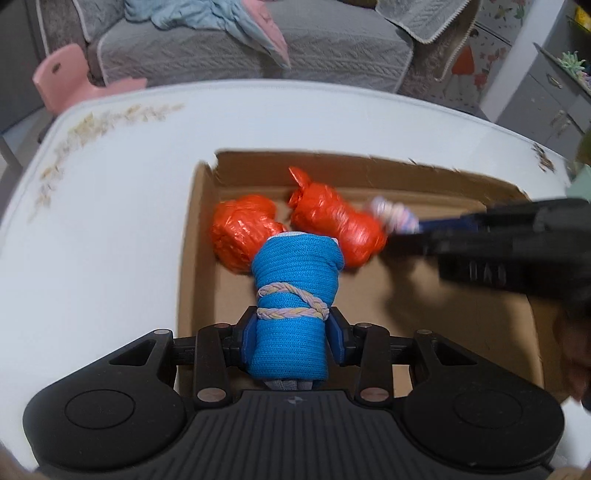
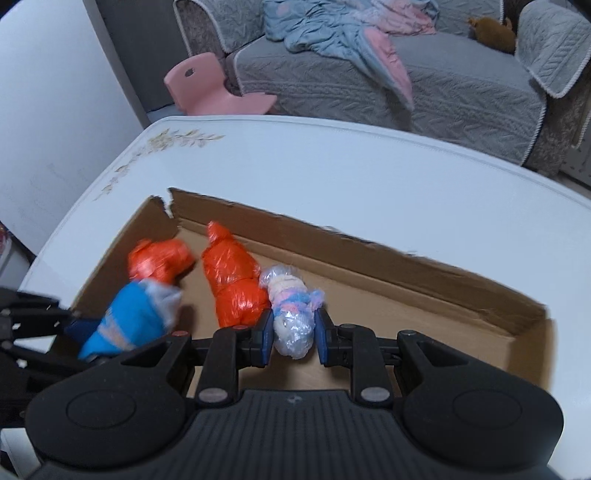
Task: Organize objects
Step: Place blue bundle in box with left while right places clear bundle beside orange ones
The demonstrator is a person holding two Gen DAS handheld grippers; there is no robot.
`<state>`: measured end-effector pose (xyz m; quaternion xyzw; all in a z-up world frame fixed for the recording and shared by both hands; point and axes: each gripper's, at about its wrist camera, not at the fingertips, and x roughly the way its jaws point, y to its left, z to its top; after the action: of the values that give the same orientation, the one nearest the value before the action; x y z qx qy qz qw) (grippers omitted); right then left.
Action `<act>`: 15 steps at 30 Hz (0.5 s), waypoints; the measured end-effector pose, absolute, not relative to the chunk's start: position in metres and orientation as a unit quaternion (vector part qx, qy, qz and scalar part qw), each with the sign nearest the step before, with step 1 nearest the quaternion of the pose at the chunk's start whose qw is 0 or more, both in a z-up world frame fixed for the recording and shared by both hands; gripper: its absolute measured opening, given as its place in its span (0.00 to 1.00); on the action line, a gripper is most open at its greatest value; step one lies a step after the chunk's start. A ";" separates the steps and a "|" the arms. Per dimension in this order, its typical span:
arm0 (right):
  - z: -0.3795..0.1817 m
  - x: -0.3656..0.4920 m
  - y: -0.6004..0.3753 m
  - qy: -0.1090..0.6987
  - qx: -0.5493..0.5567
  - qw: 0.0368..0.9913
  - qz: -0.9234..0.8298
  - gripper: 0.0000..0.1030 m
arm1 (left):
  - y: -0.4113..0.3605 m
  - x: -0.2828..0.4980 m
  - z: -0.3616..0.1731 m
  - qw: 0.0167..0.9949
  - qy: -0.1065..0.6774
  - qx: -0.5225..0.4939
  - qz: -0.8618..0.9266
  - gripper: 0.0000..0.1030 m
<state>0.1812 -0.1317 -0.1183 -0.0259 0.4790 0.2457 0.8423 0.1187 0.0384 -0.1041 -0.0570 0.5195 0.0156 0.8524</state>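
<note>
Left wrist view: the left gripper (image 1: 291, 332) clamps a rolled bright-blue knitted cloth bundle (image 1: 291, 295) tied with a pale braided cord (image 1: 291, 304), its blue pads pressed against the roll's two sides. The roll stands above the near-left part of a shallow open brown cardboard box (image 1: 207, 229) that sits on the white glossy worktop (image 1: 110, 221). Inside the box, toward its far-left corner, lie two crumpled orange plastic-wrapped bundles (image 1: 336, 225) side by side. From the right the black right gripper (image 1: 413, 225) reaches in, blurred, with a small clear-plastic-wrapped pastel bundle (image 1: 391, 212) at its tip, just beside the right-hand orange bundle.

Right wrist view: the right gripper's jaws are drawn narrow and hold the clear-plastic pastel bundle over the box floor, touching or just beside the nearer orange bundle. The blue roll, blurred, appears at lower left in the left gripper, near the other orange bundle. A grey sofa (image 2: 443, 85) with a crumpled blue-and-pink blanket (image 2: 351, 33) stands beyond the worktop.
</note>
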 end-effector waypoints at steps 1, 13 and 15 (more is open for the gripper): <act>-0.119 0.180 -0.128 0.480 -0.025 0.839 0.253 0.20 | 0.039 0.121 -0.105 0.854 0.517 -0.058 0.019 0.45; -0.120 0.178 -0.112 0.488 -0.050 0.830 0.267 0.28 | 0.028 0.128 -0.106 0.859 0.510 -0.035 0.012 0.75; -0.118 0.180 -0.113 0.486 -0.051 0.833 0.260 0.42 | 0.026 0.127 -0.103 0.859 0.510 -0.032 0.012 0.83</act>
<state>0.1797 -0.1126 -0.1178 -0.0507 0.4857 0.2599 0.8330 0.1274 0.0256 -0.1030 -0.0321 0.5101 0.0125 0.8594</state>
